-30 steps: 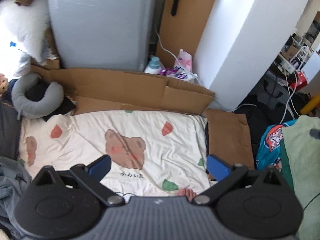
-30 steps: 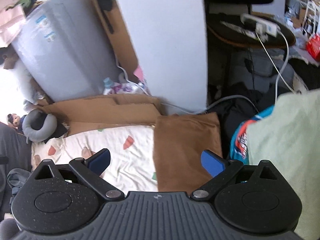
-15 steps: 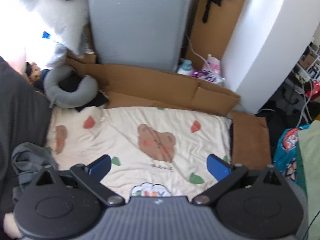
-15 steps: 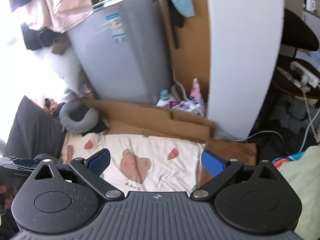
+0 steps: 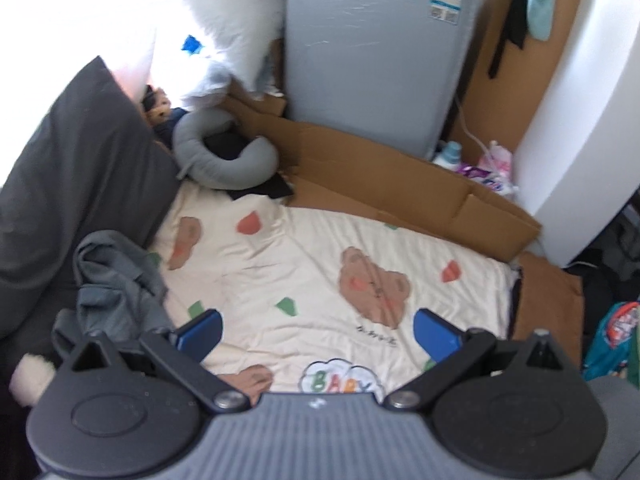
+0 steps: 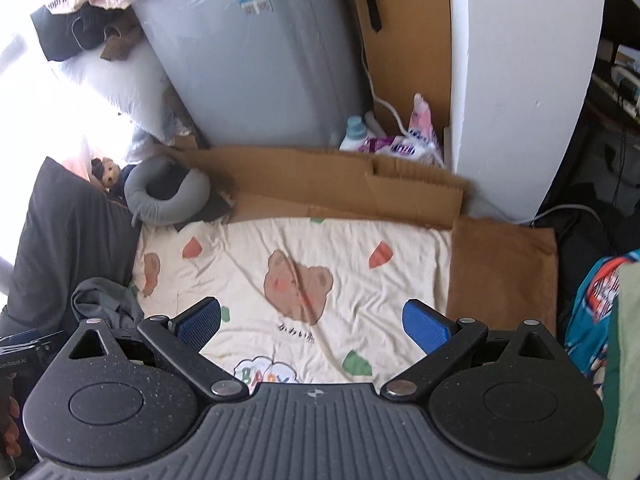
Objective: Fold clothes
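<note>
Both grippers hang above the bed, nothing held. Left gripper [image 5: 316,332]: jaws spread wide, blue pads empty, over the cream blanket [image 5: 320,264] with the bear print. Right gripper [image 6: 312,322]: same, jaws wide apart, nothing between the pads, also over the blanket.

Clothes to fold: a crumpled grey garment [image 5: 120,292] lies in a heap at the blanket's left edge, against the dark grey pillow [image 5: 68,184]. In the left wrist view it sits just beside the left pad of the left gripper (touching or not — can't tell). The right wrist view shows the same heap [image 6: 106,300] left of its left pad, apart from it.

Surroundings: grey neck pillow [image 5: 224,164] at the blanket's far left corner, flattened cardboard [image 5: 400,184] along the far edge, brown cloth [image 6: 504,272] lying flat at the blanket's right edge. Grey appliance [image 6: 256,52] stands behind the cardboard, white column [image 6: 520,80] to its right. Light green fabric [image 6: 624,360] fills the right edge of the right wrist view.
</note>
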